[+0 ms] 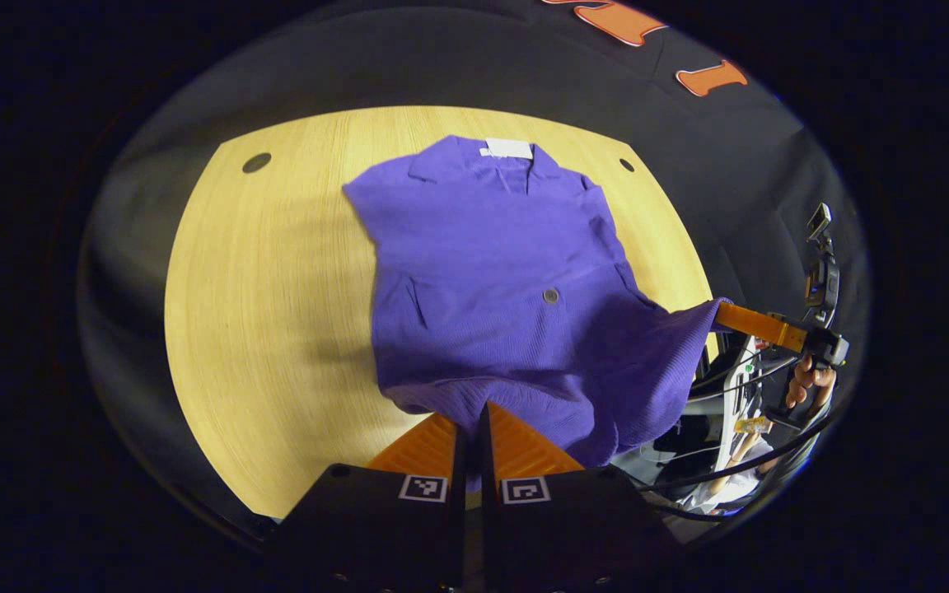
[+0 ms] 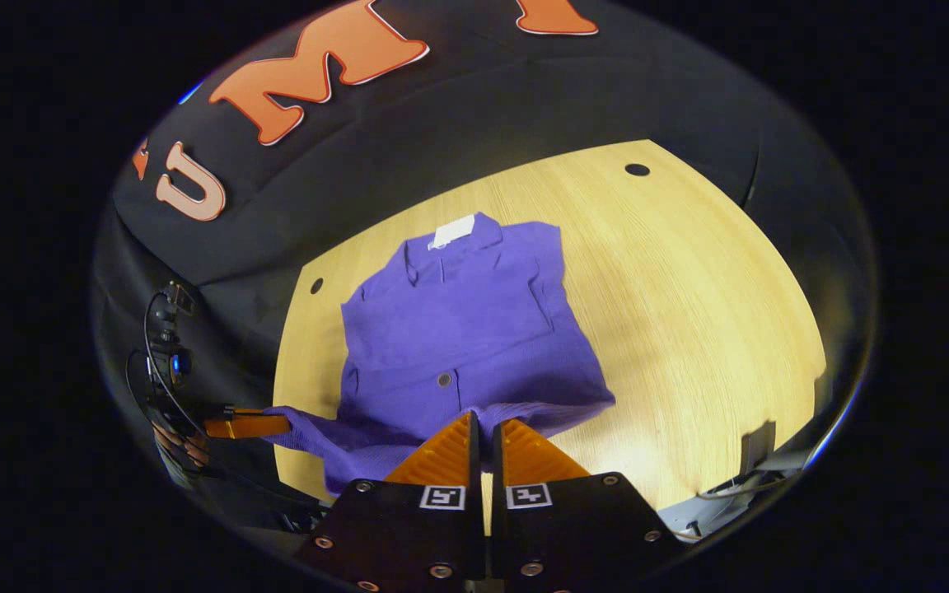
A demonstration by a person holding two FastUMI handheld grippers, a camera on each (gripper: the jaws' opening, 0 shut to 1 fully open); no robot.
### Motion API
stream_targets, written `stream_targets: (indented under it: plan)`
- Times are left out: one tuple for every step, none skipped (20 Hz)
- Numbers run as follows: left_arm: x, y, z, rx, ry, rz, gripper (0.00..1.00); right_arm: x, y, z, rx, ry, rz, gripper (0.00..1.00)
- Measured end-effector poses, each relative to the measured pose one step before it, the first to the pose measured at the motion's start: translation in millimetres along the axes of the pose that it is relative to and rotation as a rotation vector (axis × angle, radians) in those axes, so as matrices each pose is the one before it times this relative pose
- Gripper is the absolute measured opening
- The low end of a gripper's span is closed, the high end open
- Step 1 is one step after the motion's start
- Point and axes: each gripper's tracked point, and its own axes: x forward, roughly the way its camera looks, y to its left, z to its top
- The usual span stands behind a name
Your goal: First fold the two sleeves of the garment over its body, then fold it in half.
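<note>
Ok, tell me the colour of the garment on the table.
The garment is solid purple, with a white tag at the collar; the left gripper view shows it best.

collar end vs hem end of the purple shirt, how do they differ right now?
The collar end of the purple knit shirt lies flat on the round wooden table; the hem end is lifted off it. The collar end is untouched; the hem end is pinched at two corners, by the left gripper and the right gripper. The collar end carries a white tag; the hem end shows none. Both are the same purple knit.
</note>
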Motion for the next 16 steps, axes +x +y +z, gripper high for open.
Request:
stream_targets:
  plan:
    - [-0.86, 2.99, 15.54, -0.00136, -0.01187, 0.01718, 0.1, 5.45, -1.6, 14.86, -0.00293, -0.01074, 0.00773, 0.04]
    - [0.82, 5.11, 17.83, -0.01813, -0.01975, 0.01907, 0.1, 3.61, 4.88, 14.57, 0.00277, -0.01374, 0.0297, 0.04]
    - [0.83, 4.16, 15.51, -0.02074, -0.01132, 0.01248, 0.1, 5.89, 2.08, 14.27, 0.00747, -0.00844, 0.02275, 0.03]
    - [1.4, 1.18, 19.04, -0.01922, -0.02003, 0.0168, 0.1, 3.96, 0.17, 11.61, 0.00097, -0.00398, 0.0198, 0.04]
    - [7.11, -3.81, 20.44, -0.01094, -0.01778, 0.0119, 0.1, 3.59, -4.13, 13.4, -0.00044, -0.01223, 0.00432, 0.04]
    - [4.18, -1.95, 15.3, -0.00895, -0.01017, 0.02066, 0.1, 4.88, -3.65, 10.42, -0.00293, -0.00357, 0.00823, 0.03]
    - [3.37, -1.2, 12.87, -0.0034, -0.01705, 0.01529, 0.1, 5.07, -4.38, 11.76, 0.00347, -0.00848, 0.00169, 0.04]
    - [3.37, -1.33, 13.54, -0.01784, -0.00457, 0.02051, 0.1, 5.4, -3.72, 10.09, 0.00665, -0.00175, 0.00786, 0.04]
    - [1.53, -2.35, 13.66, -0.02385, -0.00546, 0.00676, 0.1, 6.73, -4.76, 9.75, 0.01142, -0.0011, 0.00142, 0.04]
    - [3.96, -2.6, 14.65, -0.02559, -0.01312, 0.00788, 0.1, 6.0, -3.27, 8.87, 0.00918, 0.00016, 0.0075, 0.04]
    - [3.79, 0.04, 14.81, -0.02093, -0.01809, 0.01167, 0.1, 7.35, -3.94, 8.89, 0.00764, -0.00019, 0.0028, 0.04]
    - [4.56, -1.64, 11.9, -0.01429, -0.01278, 0.00727, 0.1, 7.13, -4.76, 6.36, 0.00919, 0.0028, -0.00108, 0.04]
    - [7.66, 1.74, 10.5, -0.00694, -0.00929, 0.00977, 0.1, 6.74, -2.82, 7.45, 0.0075, 0.00438, 0.00464, 0.04]
    - [6.27, 1.71, 8.12, -0.01146, -0.01225, 0.0148, 0.1, 6.78, -0.8, 7.28, 0.00877, 0.00411, 0.0036, 0.04]
    - [7.94, 1.1, 7.35, -0.02945, -0.01266, 0.02428, 0.1, 6.57, -0.57, 5.5, 0.00037, 0.00402, 0.00587, 0.03]
    - [7.74, -3.39, 6.68, -0.02665, -0.01428, -0.003, 0.1, 6.23, -1.17, 5.23, 0.00068, -0.00051, -0.00193, 0.03]
